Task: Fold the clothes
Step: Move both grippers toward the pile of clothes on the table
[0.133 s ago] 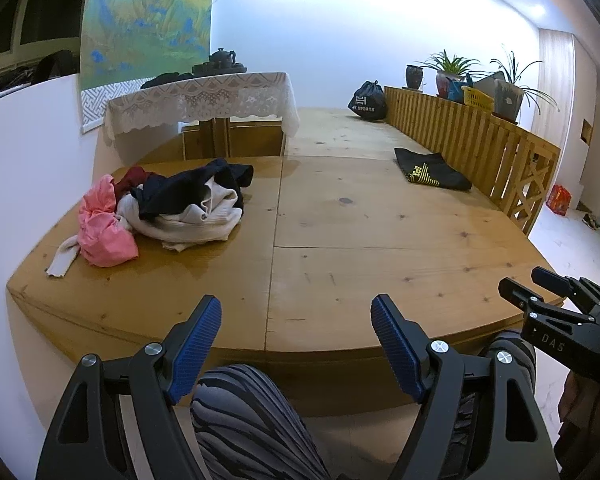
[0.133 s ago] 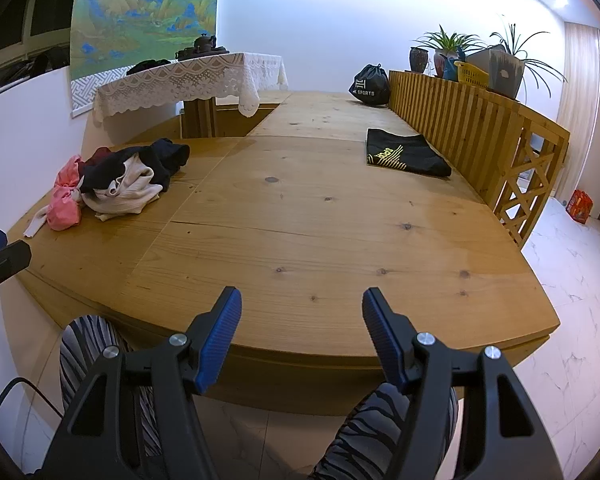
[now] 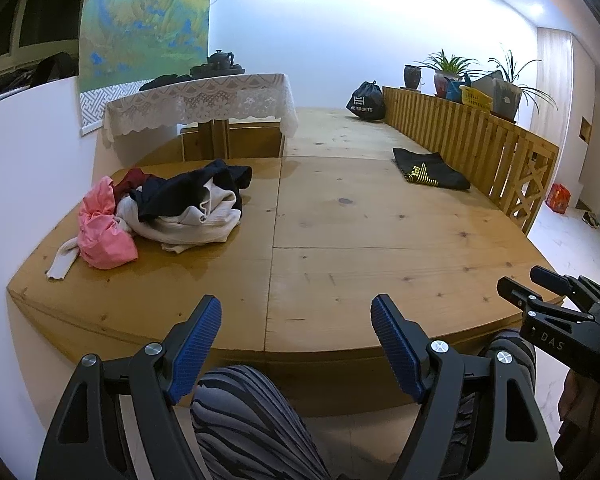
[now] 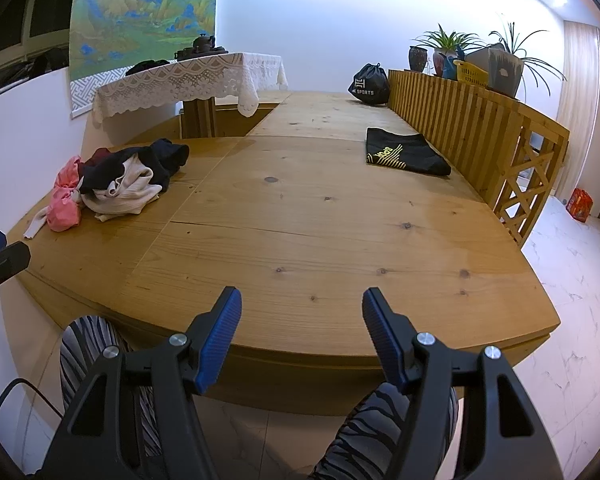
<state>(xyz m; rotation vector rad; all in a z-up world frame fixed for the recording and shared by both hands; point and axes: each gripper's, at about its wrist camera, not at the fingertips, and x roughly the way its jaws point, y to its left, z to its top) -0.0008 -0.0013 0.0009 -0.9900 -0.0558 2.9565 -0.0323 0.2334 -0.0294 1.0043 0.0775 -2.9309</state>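
Left gripper [image 3: 296, 344]: your jaws spread wide, empty, tilted down before the long pale wooden platform [image 3: 380, 280].
Right gripper [image 4: 302, 336]: likewise released, nothing between.
Clothes: crumpled pink, cream and navy heap [image 3: 168, 212] far left; folded black garment [image 4: 404, 156] by the slatted fence.

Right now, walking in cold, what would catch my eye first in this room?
Probably the jumbled pile of clothes, pink, cream and dark, lying at the left of the big wooden platform. Across from it, by the slatted wooden railing, lies a black garment with gold print, already folded flat. Nearest the cameras, the left gripper and right gripper hang open and empty with blue pads.
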